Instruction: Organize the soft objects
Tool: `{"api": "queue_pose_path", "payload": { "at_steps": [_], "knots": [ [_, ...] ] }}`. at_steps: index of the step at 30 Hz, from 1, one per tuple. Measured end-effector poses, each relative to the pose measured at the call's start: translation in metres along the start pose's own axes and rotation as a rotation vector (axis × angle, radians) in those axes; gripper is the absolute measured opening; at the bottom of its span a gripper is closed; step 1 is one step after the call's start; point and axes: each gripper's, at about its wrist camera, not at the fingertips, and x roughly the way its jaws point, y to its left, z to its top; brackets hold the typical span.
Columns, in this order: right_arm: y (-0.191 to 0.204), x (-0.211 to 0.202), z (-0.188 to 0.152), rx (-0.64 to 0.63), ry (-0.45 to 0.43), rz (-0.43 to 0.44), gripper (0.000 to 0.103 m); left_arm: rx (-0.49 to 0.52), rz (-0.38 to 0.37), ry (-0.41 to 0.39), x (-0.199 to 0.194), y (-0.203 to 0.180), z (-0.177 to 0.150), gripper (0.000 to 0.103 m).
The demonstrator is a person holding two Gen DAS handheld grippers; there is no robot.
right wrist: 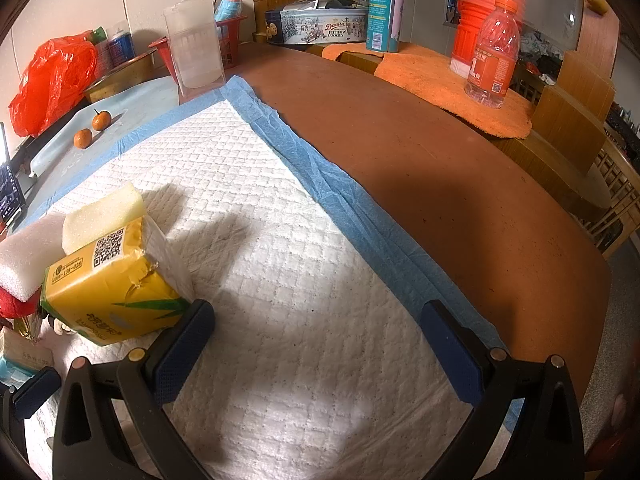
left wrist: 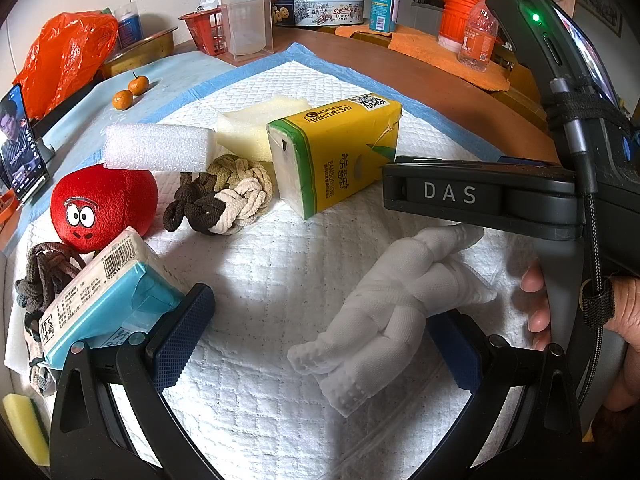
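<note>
1. Blue-padded fingers of the left gripper [left wrist: 320,344] stand wide apart, gripping nothing; a white braided cloth toy [left wrist: 396,308] lies on the quilted pad [left wrist: 280,280] between them, close against the right finger.
2. Just left of the left finger, a blue tissue pack [left wrist: 108,304] leans over a dark knotted rope [left wrist: 44,276].
3. Farther out sit a red plush ball [left wrist: 104,204], a brown-and-cream rope knot [left wrist: 224,196], a white foam block [left wrist: 158,148], a pale yellow sponge [left wrist: 248,124] and a yellow tissue pack [left wrist: 332,156].
4. On the right, the right gripper [right wrist: 320,344] is likewise spread wide and empty, above bare pad; in the left view its body hangs over the cloth toy.
5. Beyond the pad's blue edge lies the brown table [right wrist: 420,168], with two small oranges [right wrist: 92,128] far left.
</note>
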Motion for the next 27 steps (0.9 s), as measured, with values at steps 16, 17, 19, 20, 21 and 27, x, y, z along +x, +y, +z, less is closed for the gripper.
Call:
{"api": "queue_pose_path", "payload": {
  "at_steps": [16,17,19,20,21,27],
  "knots": [
    [0.0,0.0,0.0,0.0,0.0,-0.001,0.103,0.0,0.0,0.0,0.001,0.001,0.001,0.103],
    [0.0,0.0,0.0,-0.001,0.0,-0.001,0.103,0.0,0.001,0.0,0.001,0.001,0.0,0.103],
    [0.0,0.0,0.0,-0.001,0.0,-0.001,0.103,0.0,0.0,0.0,0.001,0.001,0.001,0.103],
    [0.0,0.0,0.0,0.0,0.0,0.0,0.103,0.001,0.001,0.0,0.001,0.001,0.0,0.103],
    [0.0,0.0,0.0,0.0,0.0,0.0,0.103,-0.001,0.001,0.002,0.0,0.001,0.0,0.103],
    [0.001,0.0,0.0,0.001,0.0,0.001,0.103,-0.048,-0.018,-0.029,-0.039,0.005,-0.014,0.103]
  ]
}}
